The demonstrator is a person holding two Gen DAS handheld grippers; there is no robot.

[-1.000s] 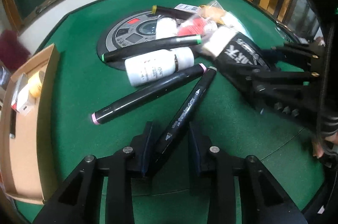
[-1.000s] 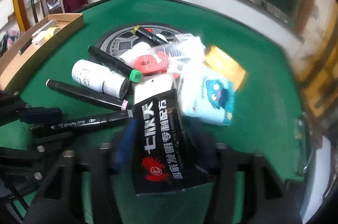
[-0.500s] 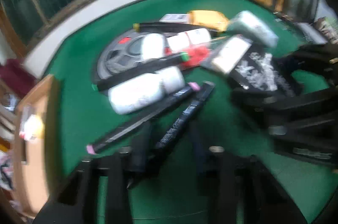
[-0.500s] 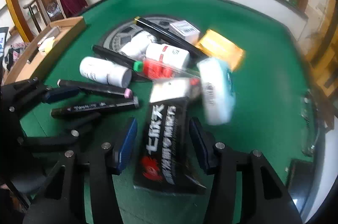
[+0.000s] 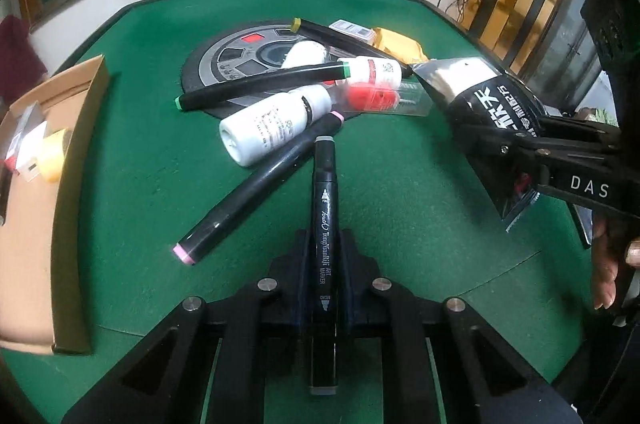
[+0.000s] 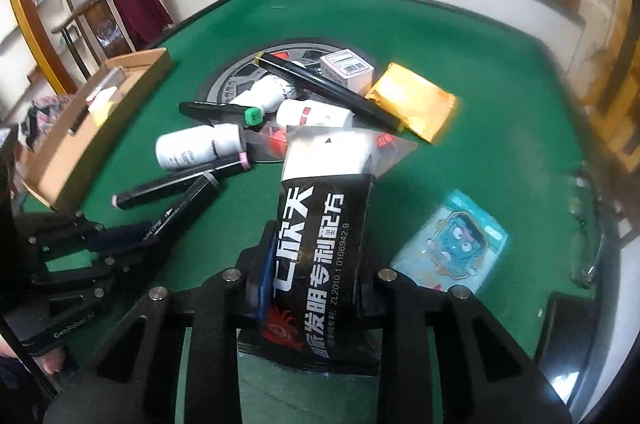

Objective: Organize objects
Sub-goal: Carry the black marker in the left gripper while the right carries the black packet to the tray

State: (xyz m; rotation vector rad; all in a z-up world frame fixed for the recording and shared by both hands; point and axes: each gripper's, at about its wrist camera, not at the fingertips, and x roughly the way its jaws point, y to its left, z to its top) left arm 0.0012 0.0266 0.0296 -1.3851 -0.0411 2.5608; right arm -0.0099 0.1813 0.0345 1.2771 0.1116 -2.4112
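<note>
fingers of the left gripper (image 5: 322,280) clamp a black marker (image 5: 324,224), long axis pointing away; right gripper (image 6: 316,288) closing on a black packet (image 6: 320,256). cardboard box (image 5: 76,144) lies far left on the table (image 5: 400,184), nearer the left hand.

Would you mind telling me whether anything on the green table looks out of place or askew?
Yes: the markers, white bottles and packets lie in a crisscross heap over the round grey disc instead of in the cardboard box. A blue cartoon packet lies apart from the heap, alone on the felt.
</note>
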